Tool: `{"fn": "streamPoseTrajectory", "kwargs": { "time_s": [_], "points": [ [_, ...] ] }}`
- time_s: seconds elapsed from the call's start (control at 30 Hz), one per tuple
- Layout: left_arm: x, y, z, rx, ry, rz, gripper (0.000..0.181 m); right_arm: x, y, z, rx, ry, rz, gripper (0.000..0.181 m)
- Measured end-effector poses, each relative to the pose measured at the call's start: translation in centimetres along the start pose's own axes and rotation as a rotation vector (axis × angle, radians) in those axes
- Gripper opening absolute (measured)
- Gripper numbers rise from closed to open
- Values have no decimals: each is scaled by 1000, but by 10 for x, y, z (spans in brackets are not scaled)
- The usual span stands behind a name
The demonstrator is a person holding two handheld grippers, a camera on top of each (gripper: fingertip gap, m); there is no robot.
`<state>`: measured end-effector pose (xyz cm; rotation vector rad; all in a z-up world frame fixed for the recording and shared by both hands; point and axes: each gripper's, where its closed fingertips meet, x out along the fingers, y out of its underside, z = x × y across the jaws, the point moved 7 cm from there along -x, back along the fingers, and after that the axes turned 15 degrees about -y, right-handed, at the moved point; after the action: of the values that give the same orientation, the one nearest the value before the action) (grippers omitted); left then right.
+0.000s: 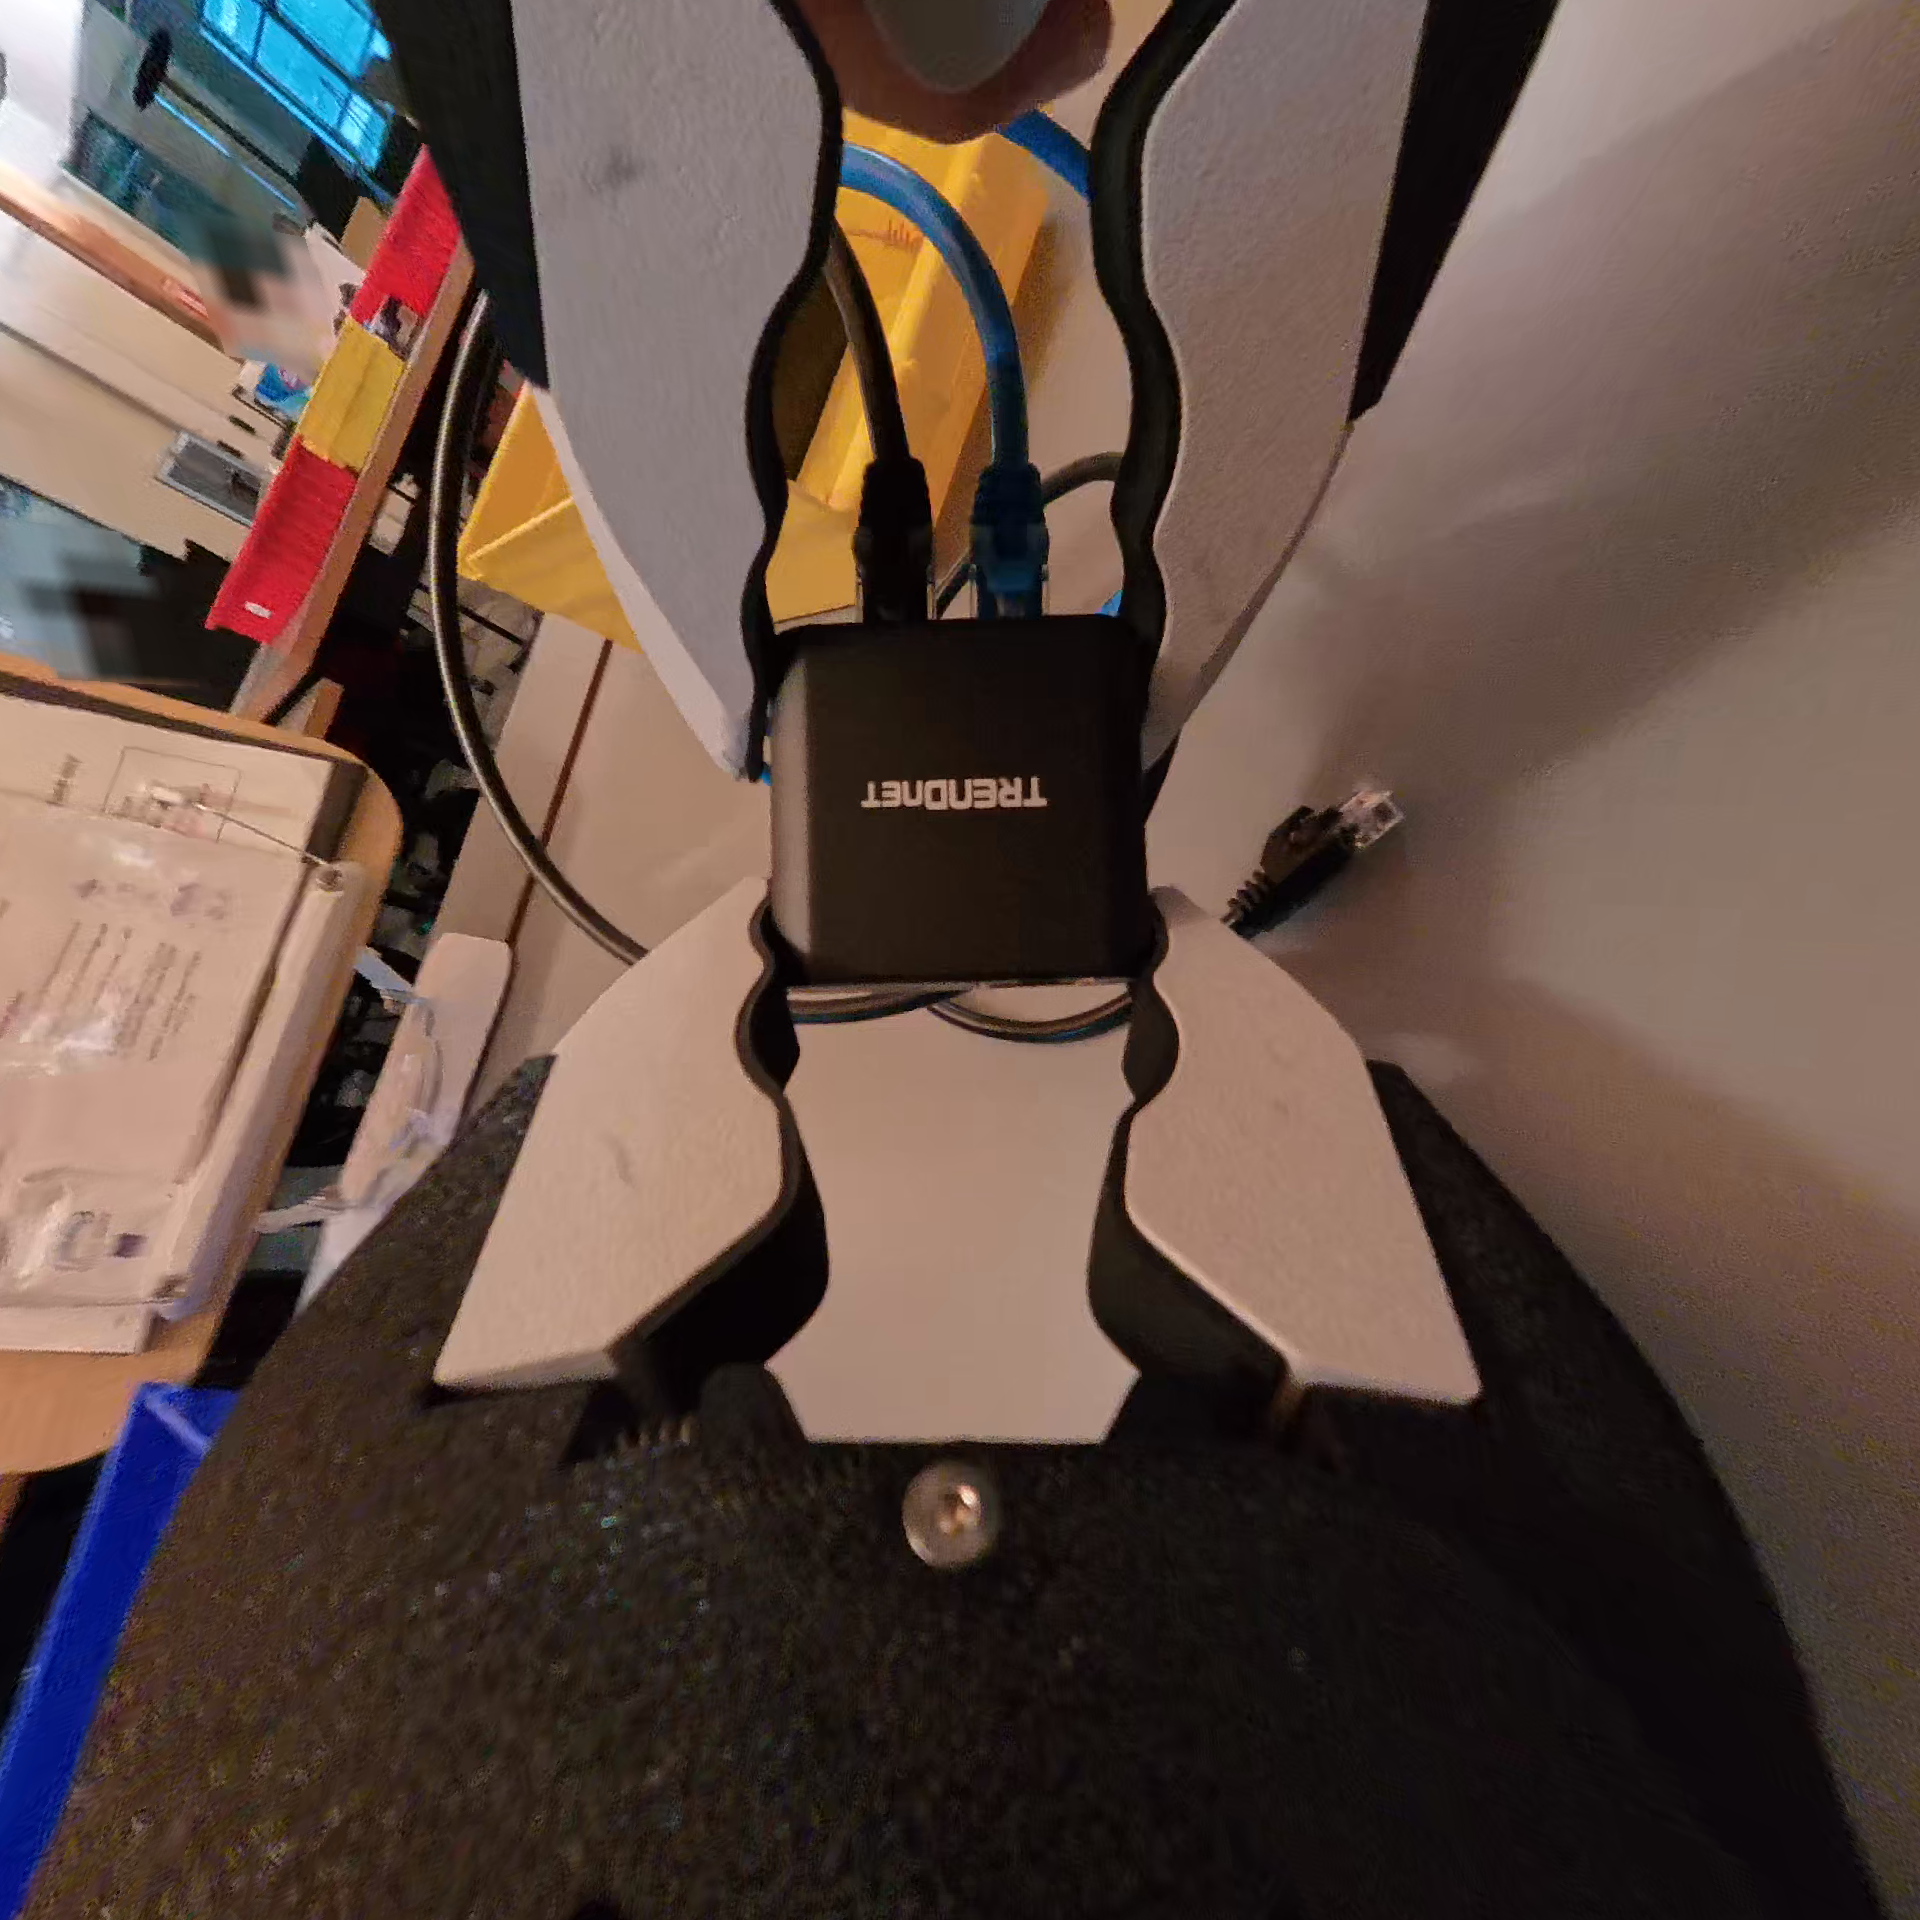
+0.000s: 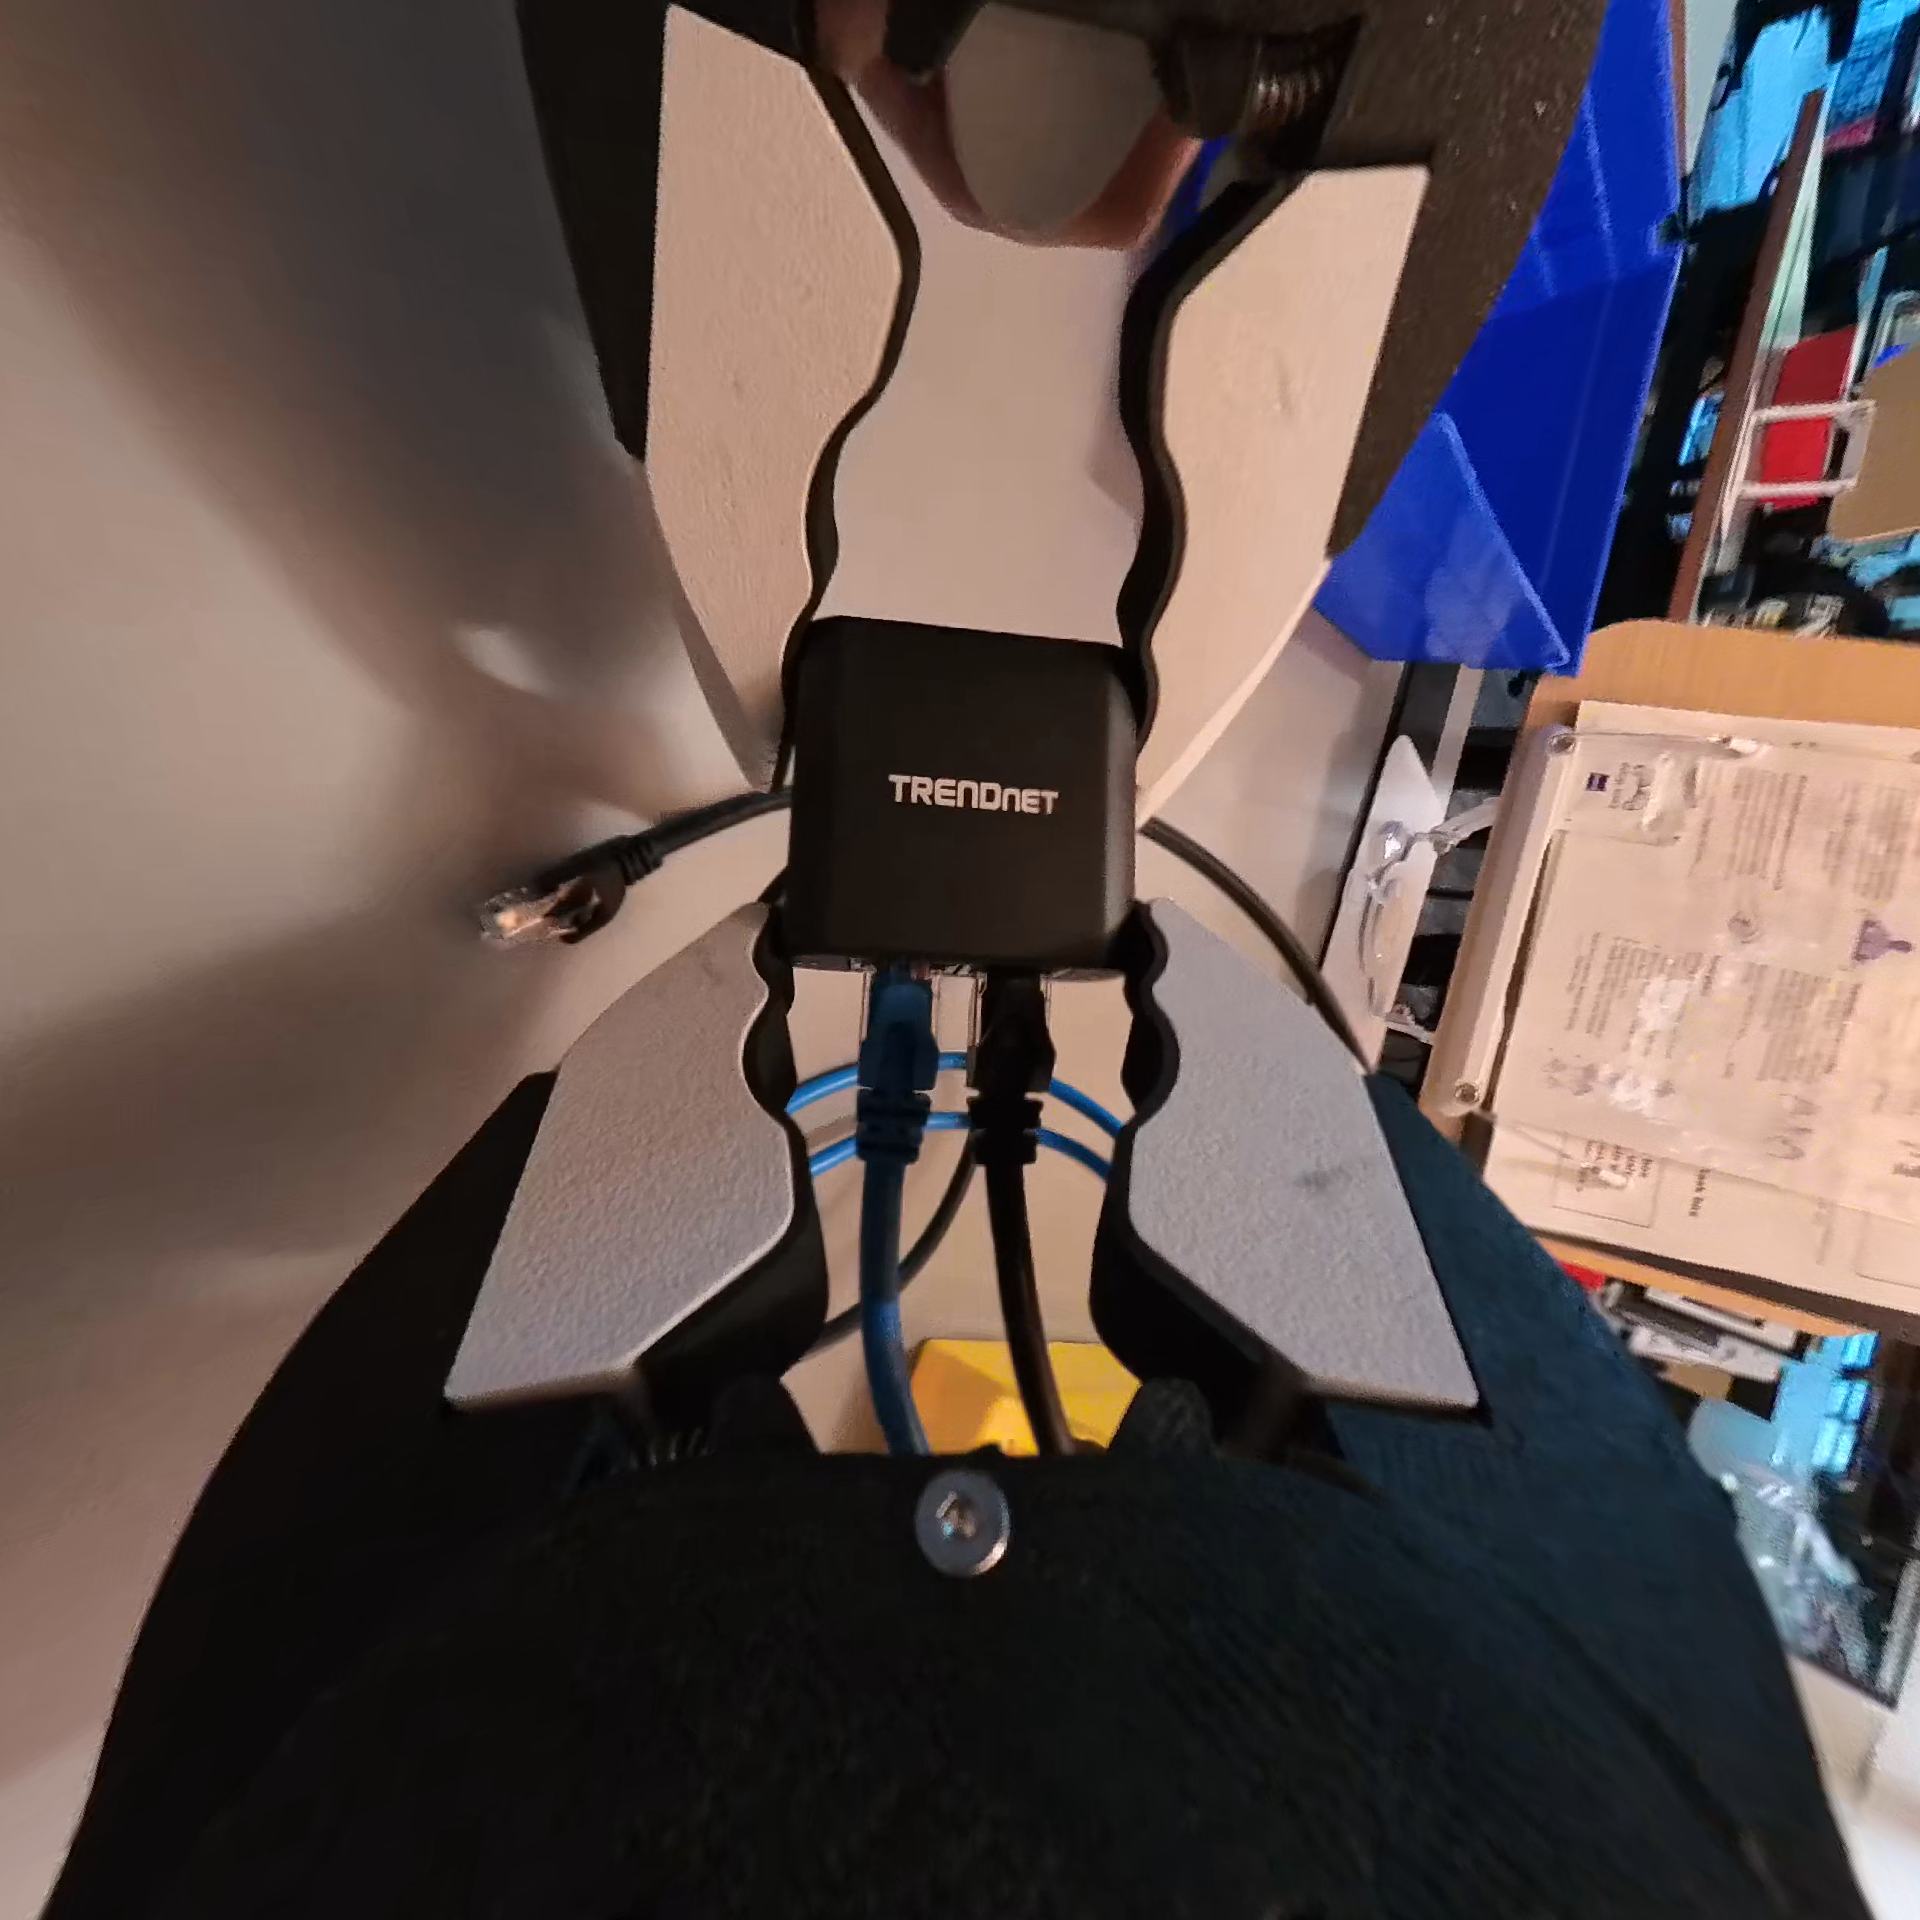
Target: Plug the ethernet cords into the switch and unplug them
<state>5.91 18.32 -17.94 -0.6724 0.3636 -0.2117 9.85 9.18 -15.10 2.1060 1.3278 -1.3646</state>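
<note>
I have the black network switch (image 1: 961, 795) pinched from both ends at once: my left gripper (image 1: 961, 935) clamps the corners of its closed end, and my right gripper (image 2: 961, 940) clamps the corners of its port end, each pair of jaws shut on the housing, so the two tools face each other across it. I judge this double hold is there to steady or square the switch on the white bench (image 1: 1610, 623), since a light box would slide when a plug is pushed or pulled. Two cords sit in the ports: a blue ethernet cord (image 2: 891, 1049) and a black ethernet cord (image 2: 1006, 1060), both running back between my right fingers toward a yellow bin (image 2: 1003, 1392) at the bench edge. A third black cord's loose plug (image 2: 551, 909) lies on the bench just beside the switch, not plugged in. I'd say one gripper must let go to handle it.
</note>
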Motion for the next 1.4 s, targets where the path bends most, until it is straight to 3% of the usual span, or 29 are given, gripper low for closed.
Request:
{"fn": "streamPoseTrajectory", "kwargs": {
  "time_s": [0.13, 0.2, 0.3, 0.37, 0.53, 0.63, 0.8, 1.4],
  "points": [
    [3, 11, 11, -258, -3, -22, 61, -15, 6, -11, 82, 148, -64, 64],
    [2, 19, 23, -438, -20, -18, 61, -35, 3, -20, 179, 266, -179, 60],
    [-2, 23, 41, -709, -18, -47, 61, -60, -1, -35, 490, 382, -461, 54],
    [-6, 24, 49, -754, -32, -44, 61, -62, 3, -42, 792, 422, -634, 48],
    [-12, 19, 55, -689, -69, 10, 61, -15, 1, -42, 1151, 112, -1036, 41],
    [-12, 20, 54, -635, -88, 41, 61, -6, 4, -44, 1316, -15, -1335, 34],
    [-10, 20, 52, -614, -88, 58, 61, 8, 11, -41, 1458, -72, -1534, 16],
    [-8, 17, 48, -448, -193, 190, 62, 24, 13, -34, 1677, -72, -1769, 14]
  ]
}}
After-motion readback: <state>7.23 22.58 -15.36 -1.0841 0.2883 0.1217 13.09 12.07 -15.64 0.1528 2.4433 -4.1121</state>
